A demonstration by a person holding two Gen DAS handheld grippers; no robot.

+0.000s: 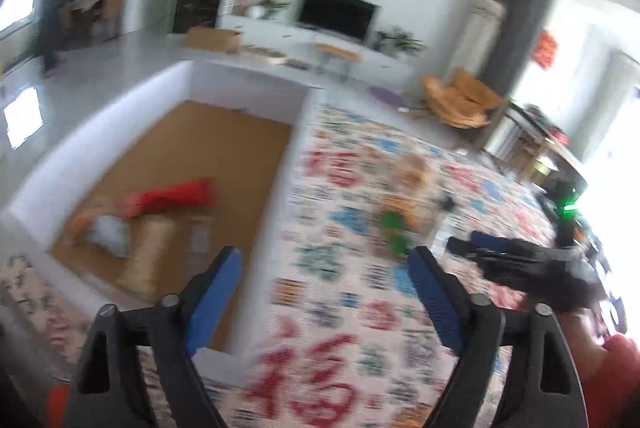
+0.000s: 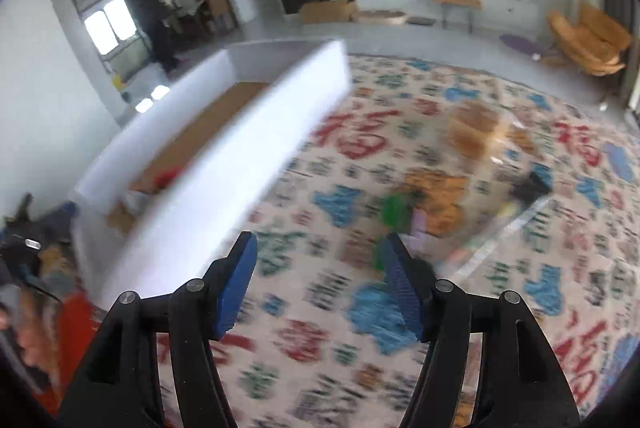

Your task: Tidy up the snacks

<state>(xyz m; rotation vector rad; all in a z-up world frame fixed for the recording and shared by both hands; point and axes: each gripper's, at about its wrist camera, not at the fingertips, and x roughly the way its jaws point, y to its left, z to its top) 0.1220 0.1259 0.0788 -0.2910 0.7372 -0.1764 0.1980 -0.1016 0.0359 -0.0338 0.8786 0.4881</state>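
Both views are blurring with motion. The left gripper [image 1: 326,270] is hovering over the patterned tablecloth [image 1: 360,308] covering the desk, its blue-padded fingers [image 1: 218,292] standing wide apart with nothing between them. The right gripper [image 2: 320,260] is likewise holding its fingers [image 2: 236,288] apart and empty; in the left wrist view it is showing at 3 o'clock.

The white box [image 1: 120,99] with a brown floor is sitting at 10 o'clock of the left gripper. Inside it are lying a red packet [image 1: 172,197], a pale packet [image 1: 110,234] and a tan packet [image 1: 150,256], touching one another; finer detail cannot be told. In the right wrist view the box wall [image 2: 224,163] is running from 8 to 12 o'clock.

A clear bag of orange snacks [image 2: 472,131] and a green-and-orange packet [image 2: 424,203] are resting on the tablecloth, just ahead of the right gripper at 1 o'clock, apart from its fingers.

A person [image 2: 150,15] is standing in the far room.
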